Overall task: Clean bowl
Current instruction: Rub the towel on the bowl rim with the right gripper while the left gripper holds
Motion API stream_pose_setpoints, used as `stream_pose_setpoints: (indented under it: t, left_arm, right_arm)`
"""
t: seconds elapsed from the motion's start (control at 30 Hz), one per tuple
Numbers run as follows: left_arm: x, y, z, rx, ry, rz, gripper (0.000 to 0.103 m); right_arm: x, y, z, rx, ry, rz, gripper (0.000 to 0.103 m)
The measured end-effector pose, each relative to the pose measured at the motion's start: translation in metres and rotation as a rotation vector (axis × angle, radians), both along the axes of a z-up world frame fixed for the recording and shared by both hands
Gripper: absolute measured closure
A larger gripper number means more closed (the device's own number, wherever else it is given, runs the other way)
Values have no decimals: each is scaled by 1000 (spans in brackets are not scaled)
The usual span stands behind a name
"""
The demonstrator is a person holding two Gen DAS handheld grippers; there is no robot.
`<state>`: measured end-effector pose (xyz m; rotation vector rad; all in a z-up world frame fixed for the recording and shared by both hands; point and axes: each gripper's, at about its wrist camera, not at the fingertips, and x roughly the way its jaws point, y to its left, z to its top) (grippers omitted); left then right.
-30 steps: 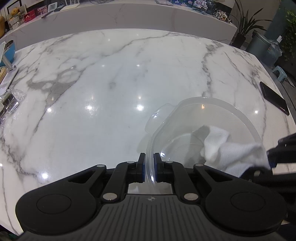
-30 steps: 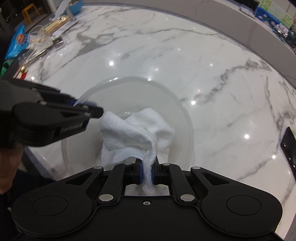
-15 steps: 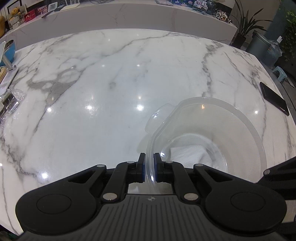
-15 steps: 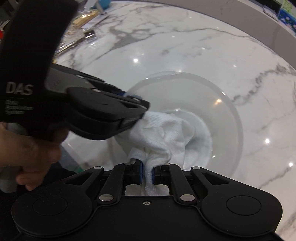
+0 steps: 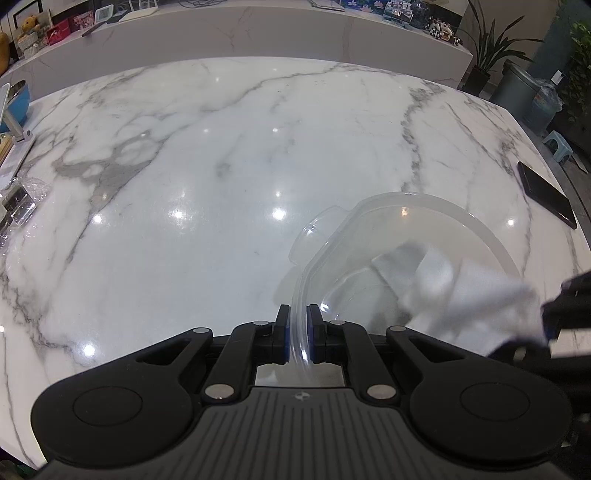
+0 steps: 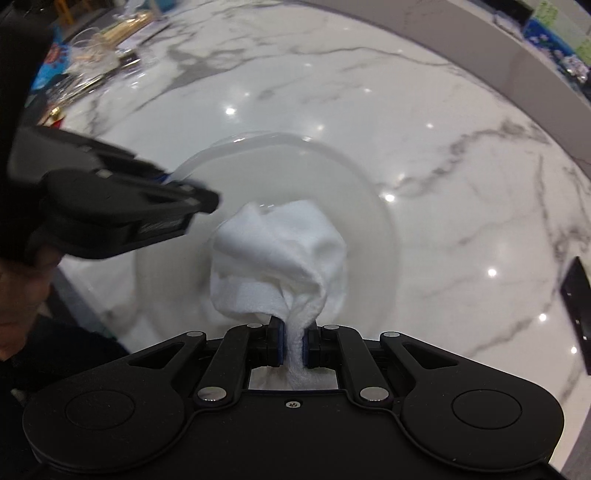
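A clear plastic bowl (image 5: 436,229) stands tilted on the marble counter; it also shows in the right wrist view (image 6: 295,162). My left gripper (image 5: 299,338) is shut on the bowl's near rim and shows from the side in the right wrist view (image 6: 173,184). My right gripper (image 6: 293,345) is shut on a bunched white cloth (image 6: 280,254) and holds it inside the bowl. The cloth shows blurred in the left wrist view (image 5: 461,288), with the right gripper behind it at the right edge (image 5: 554,321).
A black phone (image 5: 546,195) lies near the counter's right edge, also in the right wrist view (image 6: 580,295). Clear packets and a blue container (image 5: 14,99) sit at the far left. Clutter (image 6: 92,59) lies at the counter's left end. A raised ledge (image 5: 236,29) runs behind.
The cloth has swept from low in the bowl up toward its right side. The right gripper moved with it. The left gripper has held still on the rim.
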<state>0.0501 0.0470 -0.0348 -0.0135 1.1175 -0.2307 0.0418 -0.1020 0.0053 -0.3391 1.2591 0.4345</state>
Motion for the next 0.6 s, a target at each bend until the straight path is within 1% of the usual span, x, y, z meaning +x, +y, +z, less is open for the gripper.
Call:
stream_pose_setpoints:
  t: [0.17,0.4,0.6]
  left_arm:
    - [1,2,0,0,1,-1,96]
    - [0,1,0,0,2,-6,95]
    - [-1,0,0,-1,1,-7,95]
  right_arm:
    - [15,-5,0,-34,-58,-57,96]
    - [40,1,-1,27,-83,-128,96]
    - [48,17,1,59,-96,-124,96]
